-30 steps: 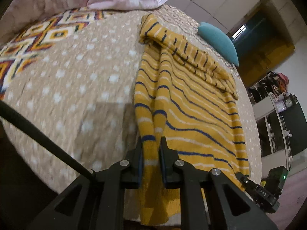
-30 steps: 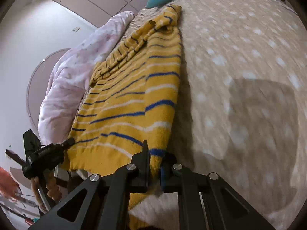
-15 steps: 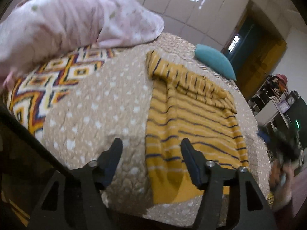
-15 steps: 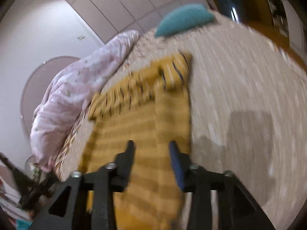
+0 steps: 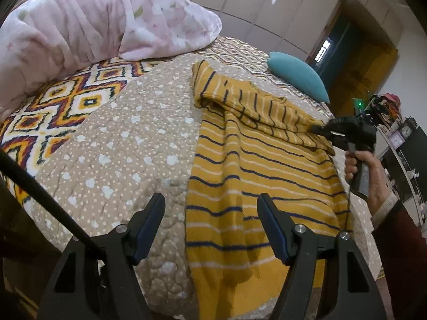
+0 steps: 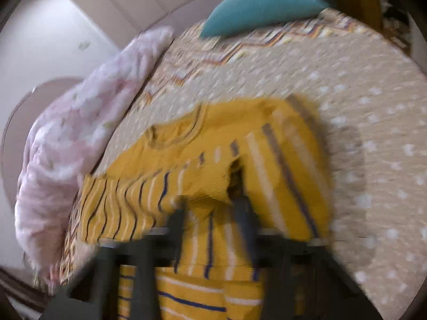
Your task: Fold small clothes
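Note:
A yellow sweater with navy and white stripes (image 5: 256, 170) lies flat on the bed, its sleeves folded across the far end. My left gripper (image 5: 210, 224) is open and empty, above the sweater's near hem. My right gripper (image 6: 210, 208) is open and hovers over the sweater's shoulder and folded sleeve (image 6: 202, 165); this view is motion-blurred. In the left wrist view the right gripper (image 5: 317, 129) sits at the sweater's far right corner, held by a hand.
The bed has a beige dotted quilt (image 5: 128, 144) with a patterned band (image 5: 66, 106). A pink blanket (image 5: 101, 24) is bunched at the far left. A teal pillow (image 5: 299, 76) lies beyond the sweater. Shelves (image 5: 400, 144) stand at the right.
Both grippers let go of the sweater's hem and opened. The left one drew back and up. The right one moved along the sweater to its shoulder end.

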{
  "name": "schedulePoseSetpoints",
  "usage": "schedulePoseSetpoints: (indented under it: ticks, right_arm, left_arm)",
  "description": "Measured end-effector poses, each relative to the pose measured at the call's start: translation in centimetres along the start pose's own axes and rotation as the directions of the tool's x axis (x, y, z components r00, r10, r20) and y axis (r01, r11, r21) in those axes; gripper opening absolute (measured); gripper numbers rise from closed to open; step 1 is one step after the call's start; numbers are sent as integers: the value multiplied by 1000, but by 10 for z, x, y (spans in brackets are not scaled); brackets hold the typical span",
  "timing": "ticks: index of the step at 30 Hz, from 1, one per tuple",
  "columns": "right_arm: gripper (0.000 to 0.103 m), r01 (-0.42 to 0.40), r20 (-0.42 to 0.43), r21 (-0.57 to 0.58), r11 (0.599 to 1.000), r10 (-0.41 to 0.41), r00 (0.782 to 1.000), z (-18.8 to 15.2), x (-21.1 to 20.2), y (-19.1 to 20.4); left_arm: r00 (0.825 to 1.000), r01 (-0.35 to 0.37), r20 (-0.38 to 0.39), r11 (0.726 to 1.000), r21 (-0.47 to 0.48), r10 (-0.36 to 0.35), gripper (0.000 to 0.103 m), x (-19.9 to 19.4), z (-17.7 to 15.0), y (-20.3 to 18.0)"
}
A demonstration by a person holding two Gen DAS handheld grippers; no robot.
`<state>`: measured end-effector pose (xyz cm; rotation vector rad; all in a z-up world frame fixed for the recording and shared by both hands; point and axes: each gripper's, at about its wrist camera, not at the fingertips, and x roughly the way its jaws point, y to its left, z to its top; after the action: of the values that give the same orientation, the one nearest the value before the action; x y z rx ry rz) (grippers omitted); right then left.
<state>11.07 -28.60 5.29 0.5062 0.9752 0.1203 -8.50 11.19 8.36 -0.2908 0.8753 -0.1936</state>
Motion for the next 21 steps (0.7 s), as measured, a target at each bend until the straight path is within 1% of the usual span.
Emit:
schedulePoseSetpoints:
  ticks: [2, 4, 5, 7, 8, 9, 10, 11, 12, 13, 14, 15, 16, 18, 20, 21]
  right_arm:
    - [1, 8, 32, -37, 999, -7, 999, 0, -10, 3]
    - [1, 37, 86, -21, 999, -35, 996, 5, -28, -5]
    - [1, 67, 110, 3, 998, -67, 992, 9, -35, -12]
    - [1, 184, 144, 53, 981, -190, 971, 19, -45, -31]
    - [1, 249, 147, 82, 965, -259, 955, 23, -47, -40]
    - [3, 238, 147, 122, 964, -255, 956, 24, -51, -51]
    - [5, 159, 148, 145, 977, -181, 972, 24, -53, -56]
    - [5, 38, 143, 156, 987, -60, 988, 22, -54, -59]
    - [6, -37, 130, 145, 989, 18, 991, 20, -53, -57]
    - [22, -71, 121, 128, 989, 56, 991, 19, -51, -52]
    - [48, -87, 119, 97, 991, 75, 990, 18, -46, -44]
    - [62, -87, 123, 78, 993, 77, 989, 19, -43, -38]
    - [62, -79, 125, 64, 995, 70, 990, 20, -39, -34]
    - [63, -63, 104, 64, 996, 56, 993, 24, -20, -27]
    - [63, -43, 58, 70, 997, 39, 998, 26, 1, -24]
    - [60, -33, 37, 67, 997, 31, 999, 25, 13, -22]
  left_arm:
    - [1000, 0, -2, 1000, -6, 0, 70, 4, 3, 1]
    - [1000, -1, 2, 1000, -4, 1, 70, 7, 6, 0]
    - [1000, -1, 3, 1000, -1, 1, 70, 8, 8, -1]
    - [1000, 1, 2, 1000, 4, -1, 70, 11, 11, -3]
    - [1000, 2, 0, 1000, 5, -2, 70, 13, 12, -4]
    - [1000, 5, -1, 1000, 6, -5, 70, 14, 13, -5]
    - [1000, 12, 0, 1000, 5, -12, 70, 15, 14, -7]
    - [1000, 16, 2, 1000, 6, -16, 70, 15, 14, -8]
    - [1000, 16, 3, 1000, 9, -16, 70, 16, 14, -10]
    - [1000, 15, -1, 1000, 12, -15, 70, 19, 13, -11]
    - [1000, 16, -8, 1000, 14, -16, 70, 20, 13, -12]
    - [1000, 19, -17, 1000, 16, -18, 70, 23, 13, -14]
    - [1000, 20, -24, 1000, 16, -20, 70, 25, 13, -15]
    - [999, 23, -32, 1000, 19, -22, 70, 27, 12, -17]
    - [999, 21, -33, 999, 24, -21, 70, 28, 11, -19]
    - [999, 20, -33, 999, 26, -19, 70, 28, 11, -19]
